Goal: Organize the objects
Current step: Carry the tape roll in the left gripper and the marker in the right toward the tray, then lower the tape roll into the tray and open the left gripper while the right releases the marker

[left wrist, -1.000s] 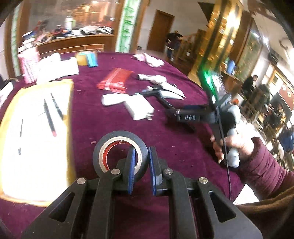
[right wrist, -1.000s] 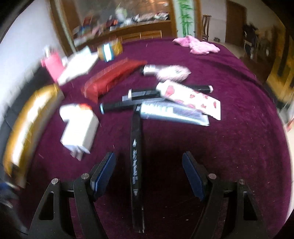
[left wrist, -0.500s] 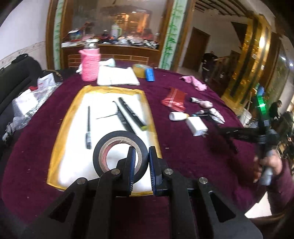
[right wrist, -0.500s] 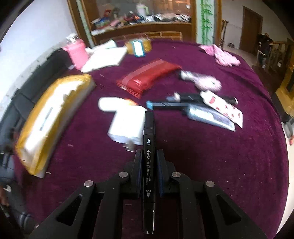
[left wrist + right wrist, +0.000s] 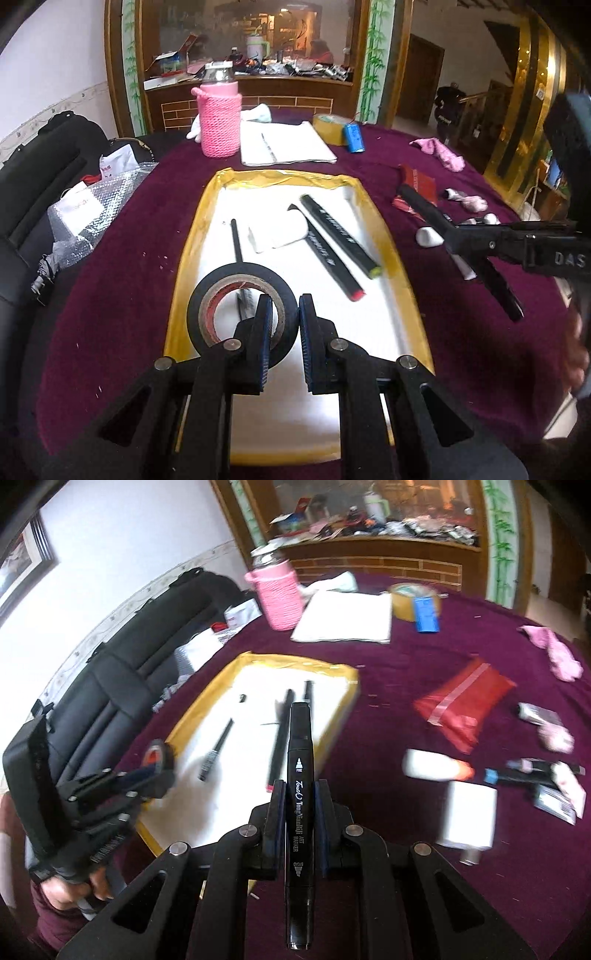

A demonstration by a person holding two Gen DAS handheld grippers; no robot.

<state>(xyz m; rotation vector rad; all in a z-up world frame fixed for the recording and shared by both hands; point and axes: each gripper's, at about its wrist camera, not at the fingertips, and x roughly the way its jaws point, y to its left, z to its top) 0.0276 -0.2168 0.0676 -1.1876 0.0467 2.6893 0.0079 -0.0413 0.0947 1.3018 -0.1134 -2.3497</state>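
Note:
My left gripper is shut on the wall of a black tape roll, held over the near end of a gold-rimmed white tray. In the tray lie two black markers, a thin pen and a white pad. My right gripper is shut on a black art marker, held above the purple cloth at the tray's right edge. The left wrist view shows that gripper with its marker at the right. The right wrist view shows the left gripper with the tape.
Beyond the tray stand a pink knitted bottle, a notebook, a yellow tape roll and a blue battery. Right of it lie a red pouch, a white tube, a white charger and pens. Bubble wrap lies left.
My right gripper closed on the black marker, lifted it off the cloth and swung left toward the tray. My left gripper carried the tape roll left until it hung over the tray.

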